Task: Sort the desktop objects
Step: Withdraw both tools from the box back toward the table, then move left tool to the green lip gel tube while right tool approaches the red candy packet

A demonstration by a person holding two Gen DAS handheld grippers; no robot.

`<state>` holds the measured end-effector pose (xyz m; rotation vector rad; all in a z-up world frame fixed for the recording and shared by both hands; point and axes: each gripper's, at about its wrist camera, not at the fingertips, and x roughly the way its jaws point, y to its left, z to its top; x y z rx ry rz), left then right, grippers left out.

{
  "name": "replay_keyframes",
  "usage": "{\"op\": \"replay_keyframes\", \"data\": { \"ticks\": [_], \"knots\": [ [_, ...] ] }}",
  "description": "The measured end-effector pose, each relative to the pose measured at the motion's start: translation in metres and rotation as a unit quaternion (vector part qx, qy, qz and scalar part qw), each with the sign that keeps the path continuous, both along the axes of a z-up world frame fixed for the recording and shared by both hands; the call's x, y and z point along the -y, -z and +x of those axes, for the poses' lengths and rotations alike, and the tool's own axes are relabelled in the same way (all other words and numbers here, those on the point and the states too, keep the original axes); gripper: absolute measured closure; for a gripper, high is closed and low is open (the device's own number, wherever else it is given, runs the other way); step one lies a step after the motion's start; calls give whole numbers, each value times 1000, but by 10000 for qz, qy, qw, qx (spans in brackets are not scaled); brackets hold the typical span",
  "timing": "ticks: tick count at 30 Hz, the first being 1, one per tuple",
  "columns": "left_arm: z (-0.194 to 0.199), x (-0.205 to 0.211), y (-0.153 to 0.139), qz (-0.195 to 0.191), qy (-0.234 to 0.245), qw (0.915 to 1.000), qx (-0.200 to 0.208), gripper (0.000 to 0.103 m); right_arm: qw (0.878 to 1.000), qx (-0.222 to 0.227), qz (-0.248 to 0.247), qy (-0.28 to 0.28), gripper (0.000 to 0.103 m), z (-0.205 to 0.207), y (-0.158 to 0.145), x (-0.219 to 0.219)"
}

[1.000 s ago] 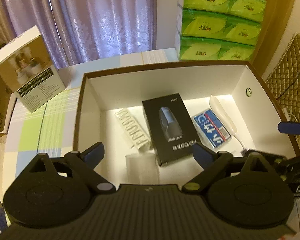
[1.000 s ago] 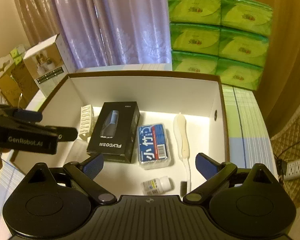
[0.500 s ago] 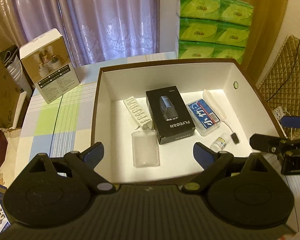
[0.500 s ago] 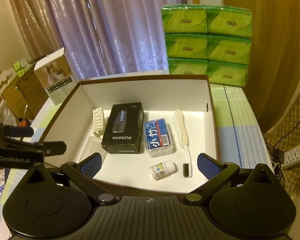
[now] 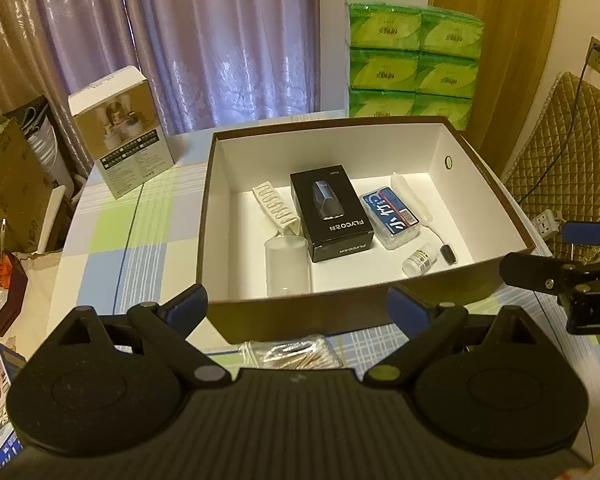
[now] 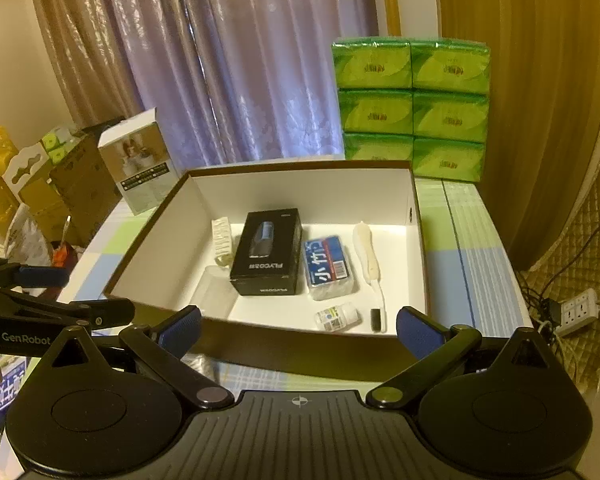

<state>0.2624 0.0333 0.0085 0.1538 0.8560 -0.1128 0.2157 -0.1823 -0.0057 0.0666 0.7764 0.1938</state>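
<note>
Left gripper [image 5: 297, 309] hovering empty, fingers spread wide, just short of the near wall of the brown box [image 5: 292, 316]. On the checked surface [image 5: 112, 248] directly below the fingers, a clear packet of cotton swabs [image 5: 290, 354], outside the box. Ahead of the fingers, inside the box, left to right: white ribbed strip [image 5: 274, 208], clear plastic case [image 5: 287, 266], black carton [image 5: 331, 216], blue pack [image 5: 392, 216], white brush [image 5: 414, 202], small bottle [image 5: 420, 260]. Right gripper [image 6: 298, 326] also empty, fingers spread wide, held back from the same near wall, all the box's contents beyond its fingertips. Beyond the left finger, a white carton [image 5: 120, 152] upright on the surface; beyond the right, stacked green tissue packs [image 5: 414, 64].
</note>
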Motion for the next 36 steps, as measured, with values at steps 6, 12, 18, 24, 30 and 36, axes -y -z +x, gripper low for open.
{"op": "replay_keyframes", "data": {
  "ticks": [6, 12, 18, 24, 30, 36],
  "knots": [
    [-25, 0, -6, 26, -11, 10000, 71, 8, 9999, 89, -51, -55, 2, -23, -7, -4],
    [-50, -1, -7, 48, -33, 10000, 63, 7, 9998, 105, -110, -143, 2, -47, -8, -5],
    [-72, -3, -5, 51, -61, 10000, 55, 7, 9997, 24, -197, -158, 2, -67, -4, -6],
    [-92, -3, -1, 101, -48, 9999, -5, 7, 9996, -57, -211, -166, 2, -86, 0, -6],
    [-108, -3, 4, 128, -98, 9998, -77, 7, 9994, -142, -221, -235, 2, -100, 5, -9],
    [-120, 0, 6, 194, -83, 9997, -107, 7, 9990, -231, -220, -301, 2, -112, 11, -12]
  ]
}}
